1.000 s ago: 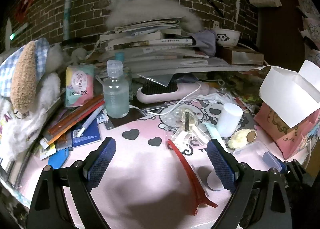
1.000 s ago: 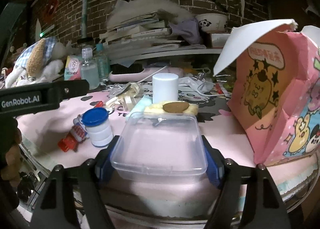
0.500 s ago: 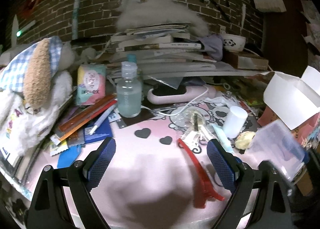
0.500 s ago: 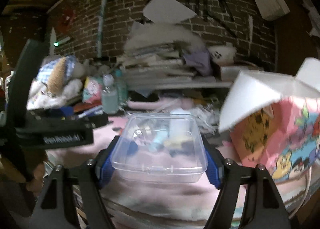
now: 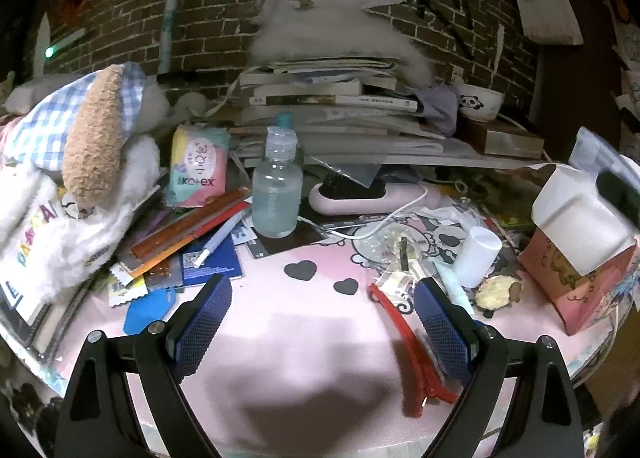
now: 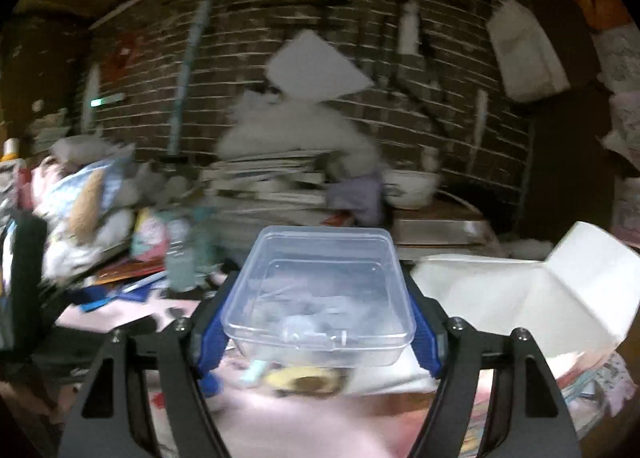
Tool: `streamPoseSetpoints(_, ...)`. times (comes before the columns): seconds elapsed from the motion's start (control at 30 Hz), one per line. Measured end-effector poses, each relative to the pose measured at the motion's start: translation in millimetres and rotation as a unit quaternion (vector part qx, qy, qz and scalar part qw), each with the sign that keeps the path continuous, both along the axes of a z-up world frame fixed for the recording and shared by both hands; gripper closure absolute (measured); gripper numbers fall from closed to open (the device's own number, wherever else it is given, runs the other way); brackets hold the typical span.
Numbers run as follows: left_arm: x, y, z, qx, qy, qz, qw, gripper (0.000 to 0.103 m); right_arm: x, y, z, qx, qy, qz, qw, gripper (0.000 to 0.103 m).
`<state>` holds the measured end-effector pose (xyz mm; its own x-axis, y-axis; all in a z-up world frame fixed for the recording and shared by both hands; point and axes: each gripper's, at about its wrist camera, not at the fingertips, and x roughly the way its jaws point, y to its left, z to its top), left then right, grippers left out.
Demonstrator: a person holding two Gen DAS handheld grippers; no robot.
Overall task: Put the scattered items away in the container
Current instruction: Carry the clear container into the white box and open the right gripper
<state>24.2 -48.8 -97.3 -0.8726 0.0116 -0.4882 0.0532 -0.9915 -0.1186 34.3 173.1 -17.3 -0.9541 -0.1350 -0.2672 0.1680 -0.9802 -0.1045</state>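
Clear box (image 6: 320,290) sits clamped in the right gripper (image 6: 320,332) jaws, above the tabletop (image 5: 304,338). Left gripper (image 5: 320,318) jaws gape over bare pink, red clip (image 5: 404,346) beside. Farther: bottle (image 5: 277,194), "Kotex" pack (image 5: 198,170), books (image 5: 320,98).

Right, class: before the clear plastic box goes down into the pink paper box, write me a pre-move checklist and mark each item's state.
1. Right gripper clamps the clear plastic box on both sides: ok.
2. Clear plastic box held level: not ok, it tilts.
3. Pink paper box flaps open: ok.
4. Room inside the pink paper box: cannot tell.
5. Left gripper open and free: ok.
6. Red hair clip on the mat, unobstructed: ok.
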Motion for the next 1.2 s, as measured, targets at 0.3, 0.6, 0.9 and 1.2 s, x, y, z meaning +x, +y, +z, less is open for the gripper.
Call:
streamPoseSetpoints(0.3, -5, 7, -1, 0.001, -0.005, -0.011, 0.9999, 0.012, -57, 99, 7, -0.056, -0.16, -0.053, 0.984, 0.031)
streamPoseSetpoints(0.6, -8, 15, -3, -0.005, -0.01, -0.02, 0.9997, 0.012, -94, 118, -6, 0.007, -0.272, -0.051, 0.961, 0.031)
streamPoseSetpoints(0.9, -8, 17, -5, -0.005, -0.013, -0.025, 0.9996, 0.012, -113, 124, -8, 0.048, -0.341, -0.053, 0.937, 0.031)
streamPoseSetpoints(1.2, -8, 18, -5, -0.006, -0.011, -0.027, 0.9995, 0.012, -116, 121, -10, 0.057, -0.362, -0.043, 0.93, 0.031)
